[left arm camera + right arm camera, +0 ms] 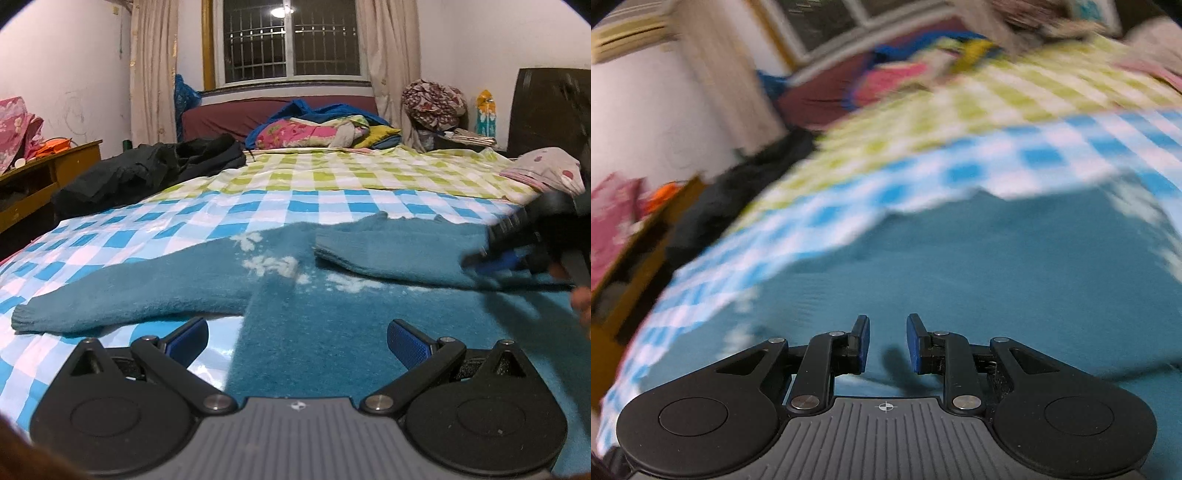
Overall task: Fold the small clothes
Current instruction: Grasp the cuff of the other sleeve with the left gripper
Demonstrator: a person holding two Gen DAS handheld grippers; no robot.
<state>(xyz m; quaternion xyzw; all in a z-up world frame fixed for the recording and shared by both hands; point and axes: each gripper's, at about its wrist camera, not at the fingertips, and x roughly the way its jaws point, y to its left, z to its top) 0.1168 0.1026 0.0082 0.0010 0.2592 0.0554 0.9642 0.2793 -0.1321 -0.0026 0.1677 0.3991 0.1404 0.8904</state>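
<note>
Left wrist view: your left gripper [297, 341] hovers at the sweater's [332, 332] hem, fingers spread wide and empty, likely ready to pin or lift. Sweater lies flat on the bed [258, 199]: teal, fuzzy, white flower patches, left sleeve out, right sleeve folded across the chest. Right gripper [888, 343] sits above the body, fingers slightly parted, holding nothing; that view is blurred.

I see a fuzzy, matt knit sweater [332, 332] on smooth checked cotton sheet [258, 210]; gripper pads [408, 341] look ribbed rubber.
</note>
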